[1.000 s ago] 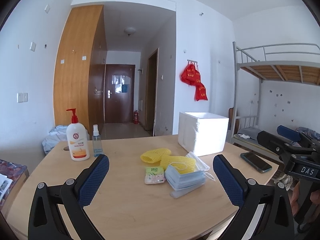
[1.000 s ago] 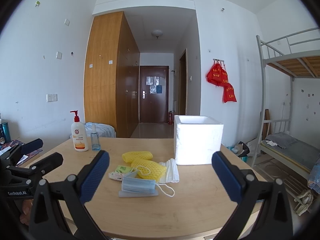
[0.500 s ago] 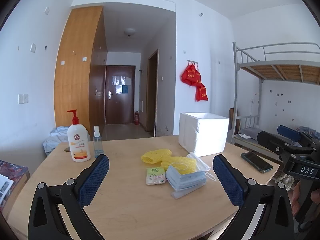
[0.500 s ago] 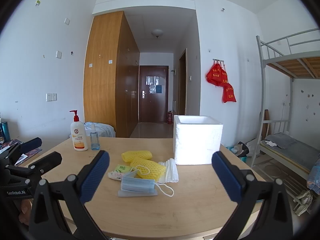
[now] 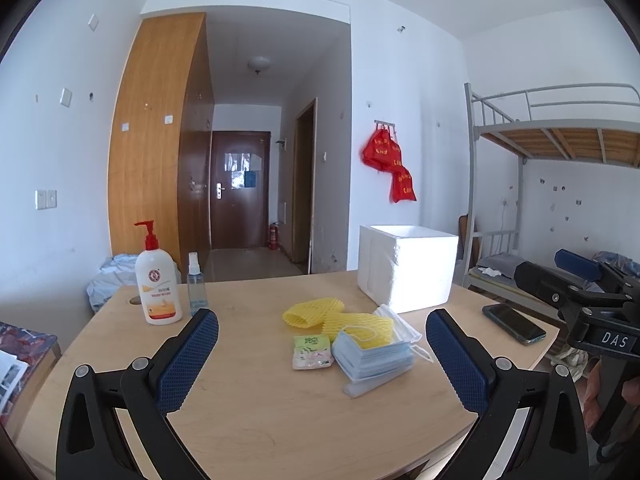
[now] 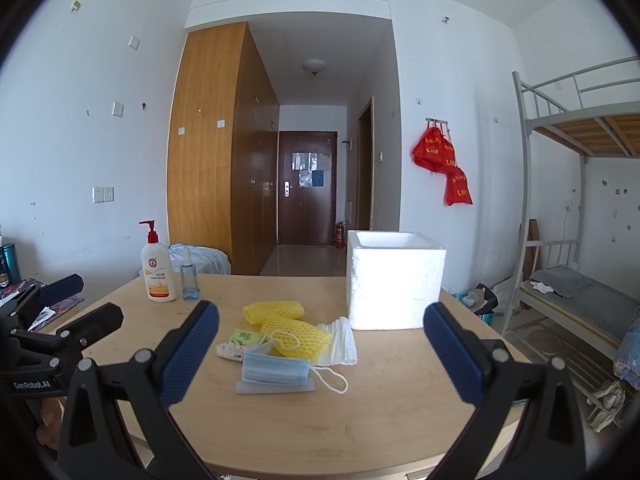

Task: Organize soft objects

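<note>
left gripper [image 5: 322, 356]: jaws wide apart, empty, held above the near edge of the table [image 5: 248, 412], aimed at the pile
right gripper [image 6: 321, 354]: same, spread wide, nothing in it, hovering on the near side of the table
pile: all soft stuff sits mid-table, in front of the foam box [image 6: 394, 280], nothing inside the box as far as I can see, interior mostly hidden
masks [image 6: 276, 372]: blue stack on a clear sleeve, nearest to the grippers, ear loop trailing right
foam nets [image 6: 296, 334]: two yellow mesh sleeves, one behind the other, front one overlaps the masks
white mask [image 6: 342, 340]: folded, between nets and box, just beside the box wall
tissue pack [image 6: 240, 342]: small green pack, left of the masks, touching the pile
not task items: lotion bottle [image 5: 157, 280] and spray bottle [image 5: 197, 286] at the far left, phone [image 5: 513, 324] on the right edge
step: looks like the start, approach only, no item picked
next move, my read: one gripper drops onto the blue stack or a net, closes across the narrow side, lifts and carries to the open box top
watch: masks are loose layers, pinch may take only the top few; ear loop may drag the net along; nets squash, so close gently
</note>
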Demonstrator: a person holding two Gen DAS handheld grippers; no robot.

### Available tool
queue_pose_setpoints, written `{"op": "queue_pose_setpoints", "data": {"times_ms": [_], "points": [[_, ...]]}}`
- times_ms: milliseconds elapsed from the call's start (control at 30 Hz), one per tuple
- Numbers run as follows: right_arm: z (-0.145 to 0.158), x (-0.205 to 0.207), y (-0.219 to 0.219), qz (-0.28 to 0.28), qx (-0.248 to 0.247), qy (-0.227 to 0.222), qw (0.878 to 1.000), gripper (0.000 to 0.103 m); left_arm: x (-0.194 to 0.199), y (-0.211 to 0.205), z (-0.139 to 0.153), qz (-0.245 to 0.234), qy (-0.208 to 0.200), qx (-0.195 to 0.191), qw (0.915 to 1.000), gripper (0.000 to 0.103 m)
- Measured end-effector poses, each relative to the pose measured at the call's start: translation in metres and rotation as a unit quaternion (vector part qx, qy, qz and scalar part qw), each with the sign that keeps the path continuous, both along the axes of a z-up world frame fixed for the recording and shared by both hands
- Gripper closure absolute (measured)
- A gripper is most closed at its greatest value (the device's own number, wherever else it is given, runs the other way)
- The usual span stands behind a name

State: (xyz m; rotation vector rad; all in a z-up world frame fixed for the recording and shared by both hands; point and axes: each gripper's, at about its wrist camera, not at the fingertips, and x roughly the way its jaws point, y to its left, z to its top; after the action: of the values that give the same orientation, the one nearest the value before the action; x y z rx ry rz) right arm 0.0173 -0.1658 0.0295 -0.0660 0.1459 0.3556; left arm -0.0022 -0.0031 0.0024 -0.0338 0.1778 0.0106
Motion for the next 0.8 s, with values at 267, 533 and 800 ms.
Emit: {"op": "queue_pose_setpoints", "data": {"times_ms": [267,533,800], "points": [[0.0001,0.0012,0.0013,0.001,-0.002,0.001,1.0,0.0,0.0022,-0.0011,0.0001,-0.002,0.004,0.0,1.0,0.0],[-0.001,0.0008,0.0009,0.0,0.001,0.0,1.0,0.0,0.0029,-0.0015,-0.0001,-0.003,0.004,0.0,1.0,0.0],[-0.0016,0.0006,0.0007,0.001,0.0,0.001,1.0,0.0,0.0024,-0.0003,-0.0001,-0.004,0.005,-0.001,1.0,0.0]]}}
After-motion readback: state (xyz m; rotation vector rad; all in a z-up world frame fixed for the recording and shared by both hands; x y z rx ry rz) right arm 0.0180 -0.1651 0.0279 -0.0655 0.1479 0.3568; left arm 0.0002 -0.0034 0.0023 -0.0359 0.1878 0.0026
